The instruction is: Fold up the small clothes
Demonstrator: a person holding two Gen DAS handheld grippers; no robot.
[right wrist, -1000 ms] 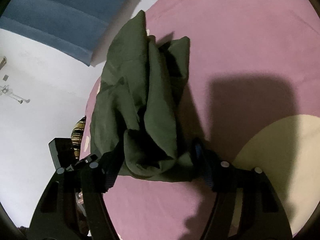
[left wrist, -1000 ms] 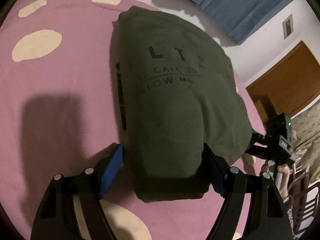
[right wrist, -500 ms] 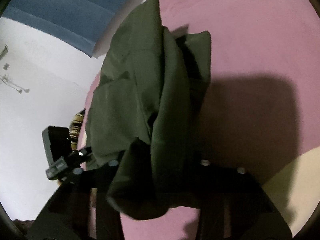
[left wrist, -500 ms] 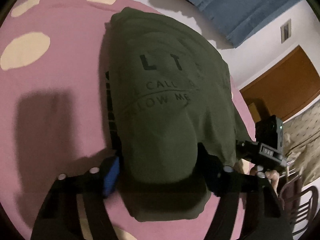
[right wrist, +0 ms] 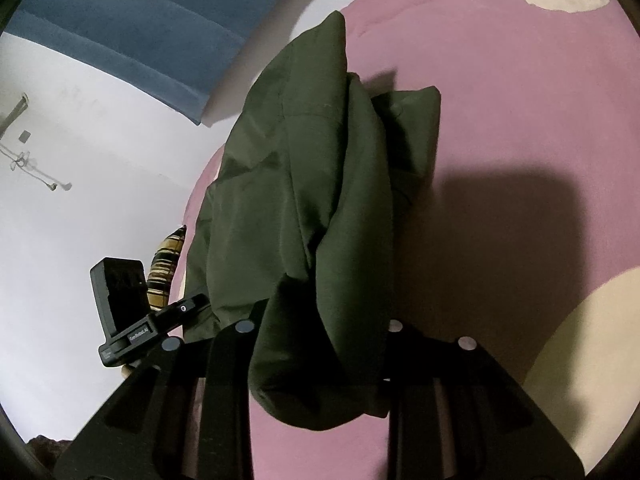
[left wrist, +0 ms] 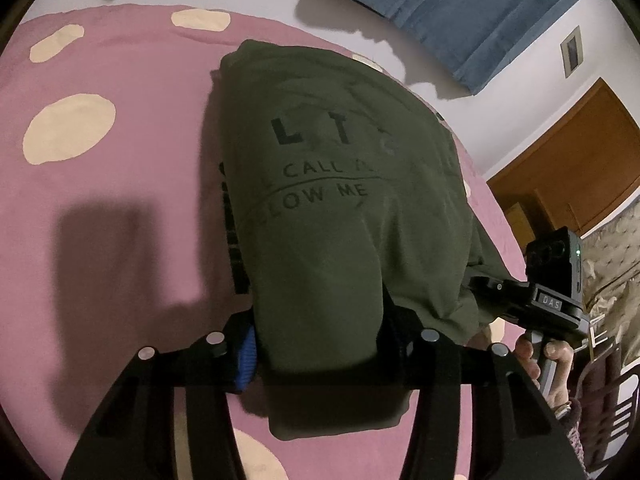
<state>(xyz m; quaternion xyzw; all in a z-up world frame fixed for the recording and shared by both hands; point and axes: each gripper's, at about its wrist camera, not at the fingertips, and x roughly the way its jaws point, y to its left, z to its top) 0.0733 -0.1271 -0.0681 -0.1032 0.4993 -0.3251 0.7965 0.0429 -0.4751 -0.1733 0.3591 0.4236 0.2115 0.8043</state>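
A pink bed [left wrist: 120, 208] with cream spots carries the olive green shirt [left wrist: 340, 208], bunched at its near edge. Both jaws have just been closing: the left gripper [left wrist: 320, 344] and right gripper [right wrist: 320, 344] each clench that near hem.

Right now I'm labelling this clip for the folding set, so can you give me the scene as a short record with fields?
surface: pink bedspread with cream spots
garment: dark green T-shirt, black lettering facing up, near edge lifted
left gripper: jaws have just been closing, pinching the shirt's near edge
right gripper: jaws have just been closing, bunched shirt fabric clamped between them
background: blue curtain, wooden door
fold status: not finished
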